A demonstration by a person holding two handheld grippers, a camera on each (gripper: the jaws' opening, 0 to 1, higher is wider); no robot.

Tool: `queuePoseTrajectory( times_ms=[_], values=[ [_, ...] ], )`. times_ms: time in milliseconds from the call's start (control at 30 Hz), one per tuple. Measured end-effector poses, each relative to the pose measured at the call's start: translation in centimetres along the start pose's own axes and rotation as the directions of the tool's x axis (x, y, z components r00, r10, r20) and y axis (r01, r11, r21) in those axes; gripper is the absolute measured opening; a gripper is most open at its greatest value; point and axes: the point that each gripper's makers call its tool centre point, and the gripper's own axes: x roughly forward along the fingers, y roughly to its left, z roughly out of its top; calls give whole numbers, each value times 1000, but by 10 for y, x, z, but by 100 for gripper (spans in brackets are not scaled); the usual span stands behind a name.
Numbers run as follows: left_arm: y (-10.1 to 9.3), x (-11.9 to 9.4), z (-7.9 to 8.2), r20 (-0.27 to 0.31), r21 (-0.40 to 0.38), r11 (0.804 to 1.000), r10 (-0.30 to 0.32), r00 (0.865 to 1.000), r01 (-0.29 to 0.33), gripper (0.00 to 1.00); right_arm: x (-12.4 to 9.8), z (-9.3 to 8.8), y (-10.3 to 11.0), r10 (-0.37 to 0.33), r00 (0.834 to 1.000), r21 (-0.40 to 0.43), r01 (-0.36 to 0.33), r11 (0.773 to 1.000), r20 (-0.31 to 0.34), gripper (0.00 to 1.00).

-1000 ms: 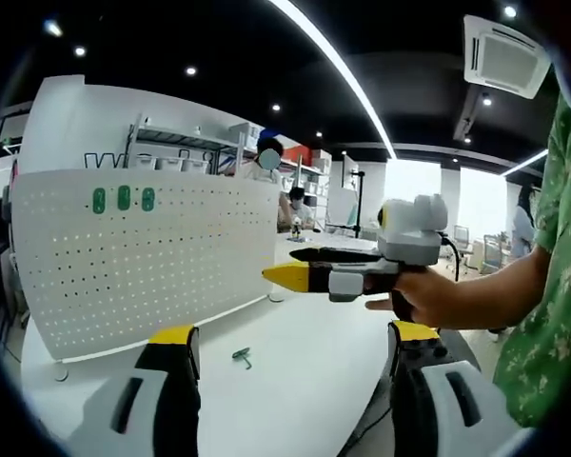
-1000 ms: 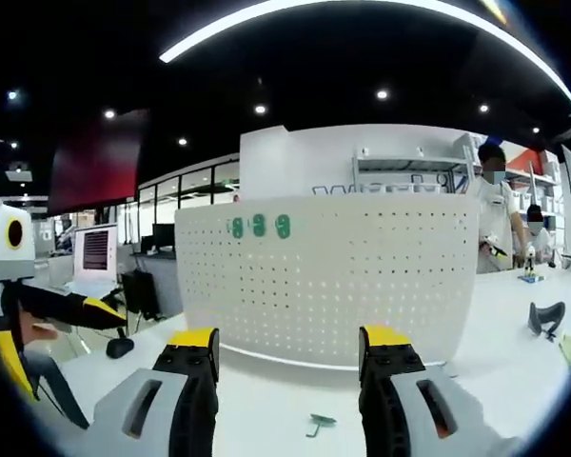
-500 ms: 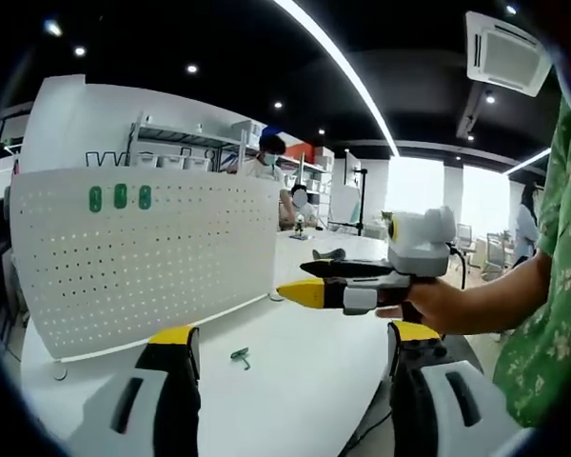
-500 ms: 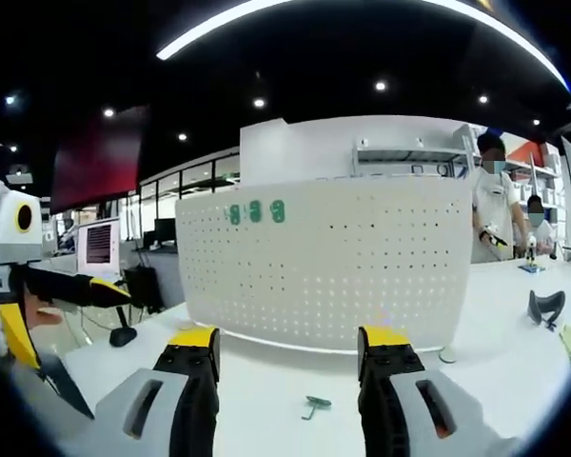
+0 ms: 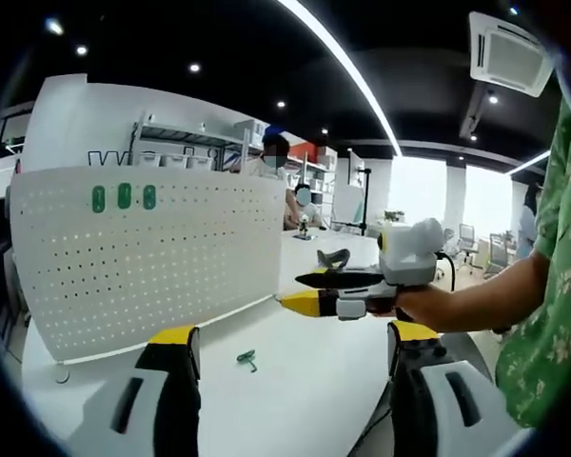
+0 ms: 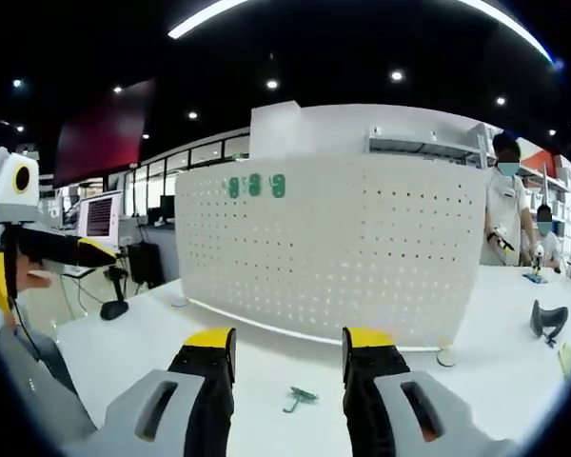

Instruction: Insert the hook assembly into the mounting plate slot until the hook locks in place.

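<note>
A white perforated mounting plate (image 5: 143, 262) (image 6: 343, 252) stands upright on the white table, with three green pieces (image 5: 124, 197) (image 6: 254, 186) set near its top. A small green hook (image 5: 246, 359) (image 6: 300, 396) lies loose on the table in front of the plate. My left gripper (image 5: 293, 335) is open and holds nothing, a little short of the hook. My right gripper (image 6: 288, 341) is open and holds nothing, above and just short of the hook. Held by a hand, the right gripper (image 5: 309, 292) reaches in from the right in the left gripper view. The left gripper (image 6: 38, 249) appears at the left edge of the right gripper view.
A person in white (image 6: 507, 205) stands behind the plate's right end. A black object (image 6: 547, 319) lies on the table at the right, and a round foot (image 6: 445, 357) props the plate. A monitor (image 6: 97, 217) stands far left. The table (image 5: 295, 390) runs on toward the right.
The right gripper has sunk lower toward the table and its jaws stand a little closer together. The hook on the table has not moved. The left gripper holds about the same place.
</note>
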Motion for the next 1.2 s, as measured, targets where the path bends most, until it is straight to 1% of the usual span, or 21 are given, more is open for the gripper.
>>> queuePoseTrajectory(
  times_ms=[67, 100, 200, 233, 267, 433, 600, 633, 700, 733, 767, 800, 833, 867, 900, 933, 1033, 1100, 1133, 1200],
  values=[
    [0, 0, 0, 0, -1, 1000, 1, 1000, -1, 83, 4, -5, -2, 11, 1000, -16, -11, 1000, -21, 42],
    [1, 1, 0, -1, -2, 1000, 1, 1000, -1, 83, 6, -8, -2, 17, 999, -20, -18, 1000, -31, 38],
    [0, 1, -1, -4, -3, 1000, 1, 1000, -1, 83, 14, -19, -6, 33, 997, -45, -36, 998, -72, 35],
    [0, 1, -2, -4, -3, 1000, 1, 1000, -1, 83, 15, -20, -7, 38, 996, -46, -41, 998, -77, 33],
    [0, 2, -2, -5, -5, 1000, 1, 1000, -1, 82, 18, -25, -7, 51, 994, -44, -56, 997, -100, 31],
    [1, 2, -5, -9, -12, 1000, 7, 1000, -7, 82, 30, -40, -12, 72, 985, -75, -85, 994, -160, 27],
    [2, 3, -9, -18, -17, 1000, 10, 1000, -11, 82, 44, -62, -17, 110, 962, -108, -140, 984, -249, 26],
    [2, 3, -9, -20, -16, 1000, 11, 1000, -11, 82, 47, -65, -19, 108, 959, -113, -142, 983, -261, 26],
    [1, 3, -10, -23, -17, 1000, 11, 1000, -11, 82, 52, -72, -21, 121, 948, -143, -169, 975, -293, 23],
    [2, 4, -10, -24, -17, 1000, 12, 1000, -12, 82, 54, -74, -22, 121, 947, -167, -176, 970, -299, 22],
    [2, 4, -10, -25, -17, 1000, 14, 1000, -14, 82, 56, -79, -22, 127, 938, -188, -195, 963, -322, 20],
    [2, 4, -11, -25, -20, 1000, 14, 1000, -15, 82, 57, -84, -21, 137, 931, -175, -205, 963, -339, 19],
    [3, 4, -11, -24, -22, 1000, 15, 1000, -16, 82, 60, -87, -22, 139, 928, -170, -208, 963, -345, 18],
    [3, 4, -11, -24, -24, 1000, 16, 1000, -17, 82, 61, -89, -22, 144, 925, -177, -217, 960, -352, 18],
    [3, 5, -12, -26, -24, 1000, 17, 1000, -17, 82, 63, -93, -22, 149, 918, -180, -227, 957, -368, 18],
    [4, 5, -13, -27, -25, 1000, 18, 999, -18, 82, 64, -95, -22, 149, 916, -182, -229, 956, -371, 18],
    [4, 6, -15, -30, -30, 999, 19, 999, -20, 82, 68, -104, -19, 170, 899, -196, -266, 944, -404, 17],
    [5, 7, -16, -34, -33, 999, 20, 999, -21, 82, 71, -111, -17, 180, 884, -210, -292, 933, -431, 17],
    [6, 8, -17, -34, -34, 999, 21, 999, -22, 82, 71, -112, -16, 182, 883, -213, -296, 931, -433, 17],
    [6, 8, -18, -38, -36, 999, 20, 999, -21, 82, 74, -117, -14, 205, 869, -194, -319, 928, -450, 17]
  ],
)
